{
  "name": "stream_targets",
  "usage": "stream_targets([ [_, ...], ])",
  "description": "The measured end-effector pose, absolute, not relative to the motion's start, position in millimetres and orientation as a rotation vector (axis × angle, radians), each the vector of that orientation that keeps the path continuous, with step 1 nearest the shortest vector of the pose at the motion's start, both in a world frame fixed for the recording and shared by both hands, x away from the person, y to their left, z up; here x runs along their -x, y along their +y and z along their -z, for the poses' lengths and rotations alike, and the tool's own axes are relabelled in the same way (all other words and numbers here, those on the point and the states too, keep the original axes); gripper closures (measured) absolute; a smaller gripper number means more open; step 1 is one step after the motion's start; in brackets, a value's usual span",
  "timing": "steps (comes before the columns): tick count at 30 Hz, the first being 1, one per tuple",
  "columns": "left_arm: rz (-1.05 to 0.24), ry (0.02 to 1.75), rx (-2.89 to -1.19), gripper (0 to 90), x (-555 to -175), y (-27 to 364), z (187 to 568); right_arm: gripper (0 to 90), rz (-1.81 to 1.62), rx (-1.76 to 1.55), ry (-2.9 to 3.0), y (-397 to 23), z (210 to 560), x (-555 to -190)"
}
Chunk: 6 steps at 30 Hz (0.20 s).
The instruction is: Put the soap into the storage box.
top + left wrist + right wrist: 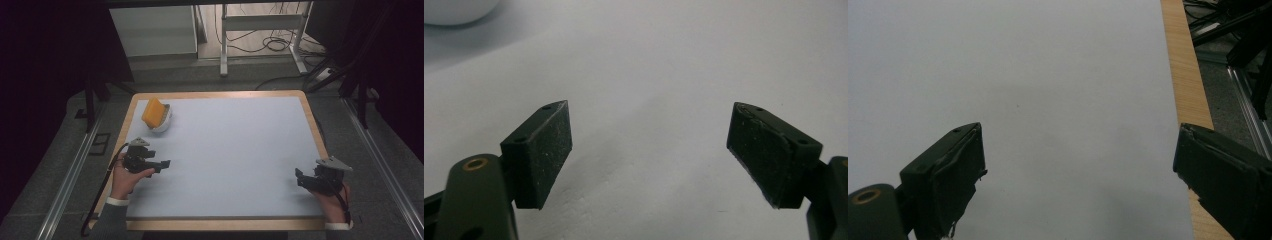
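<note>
Orange sponge (153, 113) in white bowl (162, 123), pale table (235, 150) with wood rim

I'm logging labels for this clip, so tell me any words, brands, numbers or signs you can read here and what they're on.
None can be read.
The yellow sponge and the white bowl under it: no print visible.
The table mat: plain.
The left gripper and right gripper, both open: no markings seen on the black pads in the gripper views.
</note>
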<state>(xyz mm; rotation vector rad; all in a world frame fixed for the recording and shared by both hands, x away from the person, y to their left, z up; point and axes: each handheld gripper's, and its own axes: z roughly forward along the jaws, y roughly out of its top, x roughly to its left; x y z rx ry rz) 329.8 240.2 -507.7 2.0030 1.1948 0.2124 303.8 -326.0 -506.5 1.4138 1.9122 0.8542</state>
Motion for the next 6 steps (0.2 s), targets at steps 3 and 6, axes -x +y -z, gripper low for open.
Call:
stream_targets([
  [3,-0.222,1.199,-1.984,18.8,-328.8,241.3,506.5,6.6,-0.856,-1.404,1.901,-324.8,508.0,-304.2],
  [6,-0.237,1.208,-1.982,18.7,-328.3,240.8,507.8,6.5,-0.865,-1.376,1.905,-320.9,507.5,-304.0],
])
